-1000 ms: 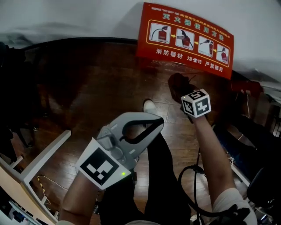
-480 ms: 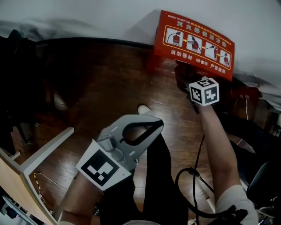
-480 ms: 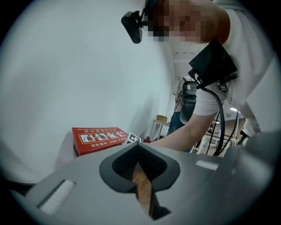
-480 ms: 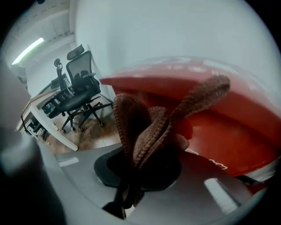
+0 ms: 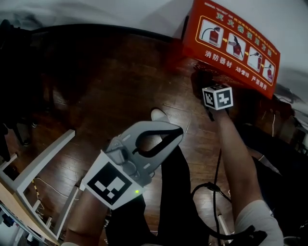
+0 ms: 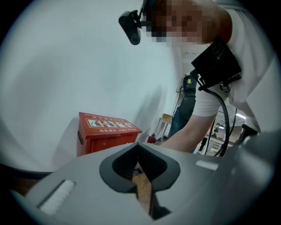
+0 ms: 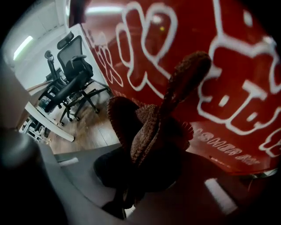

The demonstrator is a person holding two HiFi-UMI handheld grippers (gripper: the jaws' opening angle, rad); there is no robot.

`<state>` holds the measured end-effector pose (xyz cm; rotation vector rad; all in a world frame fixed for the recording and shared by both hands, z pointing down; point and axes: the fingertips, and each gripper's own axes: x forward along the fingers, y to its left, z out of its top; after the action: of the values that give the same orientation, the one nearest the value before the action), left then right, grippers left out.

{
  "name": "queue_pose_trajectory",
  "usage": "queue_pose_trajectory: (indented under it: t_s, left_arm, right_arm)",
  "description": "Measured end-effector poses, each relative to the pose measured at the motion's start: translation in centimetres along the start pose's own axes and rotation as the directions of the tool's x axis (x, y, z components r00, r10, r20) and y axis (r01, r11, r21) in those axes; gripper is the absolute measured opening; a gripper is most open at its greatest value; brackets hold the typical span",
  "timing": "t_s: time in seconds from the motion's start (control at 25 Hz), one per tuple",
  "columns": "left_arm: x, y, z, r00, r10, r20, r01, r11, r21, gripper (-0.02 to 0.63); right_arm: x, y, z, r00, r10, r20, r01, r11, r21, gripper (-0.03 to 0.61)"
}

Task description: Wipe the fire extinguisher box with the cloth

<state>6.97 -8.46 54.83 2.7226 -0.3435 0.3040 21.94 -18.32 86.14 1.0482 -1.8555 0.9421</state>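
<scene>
Now right claw [image 7: 145,149] pinching bunched brown cloth [image 7: 151,118]; cloth sticks up past claw tips. Red fire extinguisher box [image 5: 232,42] stands on wooden floor [image 5: 110,86] against white wall [image 5: 96,12], white-printed instruction panel on lid. Right claw held at box front, just under lid edge; cloth looks right up against red printed surface, contact not certain. Left claw [image 5: 177,130] pressed together, nothing between tips, held low above dark trouser leg [image 5: 178,192], well apart from box.
</scene>
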Motion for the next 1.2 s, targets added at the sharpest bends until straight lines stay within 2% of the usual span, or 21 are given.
queue_pose_trajectory:
  t_s: [0.16, 0.32, 0.52, 0.68, 0.8, 1.0, 1.2]
  left_arm:
    - [0.5, 1.0, -0.1, 1.0, 0.009, 0.008, -0.009, 1.0, -0.01, 0.0]
    - [0.2, 1.5, 0.2, 1.0, 0.017, 0.009, -0.017, 1.0, -0.009, 0.0]
    - [-1.2, 1.4, 1.2, 0.999, 0.033, 0.014, -0.033, 0.999, 0.004, 0.0]
    - [-2.6, 1.1, 2.0, 0.998, 0.05, 0.029, -0.05, 0.999, 0.006, 0.0]
    - [-3.9, 0.9, 2.0, 0.998, 0.061, 0.034, -0.061, 0.998, 0.005, 0.0]
    - [-4.8, 1.2, 1.7, 0.995, 0.092, 0.05, -0.091, 0.996, -0.017, 0.0]
    - [-5.4, 2.6, 0.0, 0.991, 0.122, 0.051, -0.12, 0.992, -0.042, 0.0]
  right_arm:
    - [2.3, -0.7, -1.6, 0.999, 0.008, -0.038, -0.007, 1.0, 0.023, 0.052]
    - [1.1, 0.4, -1.6, 0.999, 0.027, -0.045, -0.027, 1.0, 0.002, 0.052]
    - [-4.1, 4.1, 1.6, 0.998, 0.05, 0.029, -0.047, 0.995, -0.084, 0.052]
    - [-8.5, 7.9, 5.2, 0.988, 0.1, 0.117, -0.088, 0.991, -0.099, 0.052]
    - [-9.9, 9.5, 8.1, 0.978, 0.104, 0.184, -0.088, 0.992, -0.094, 0.052]
    - [-6.8, 8.9, 9.4, 0.977, 0.087, 0.192, -0.084, 0.996, -0.023, 0.052]
    - [-0.4, 8.2, 7.4, 0.988, 0.082, 0.129, -0.086, 0.996, 0.025, 0.052]
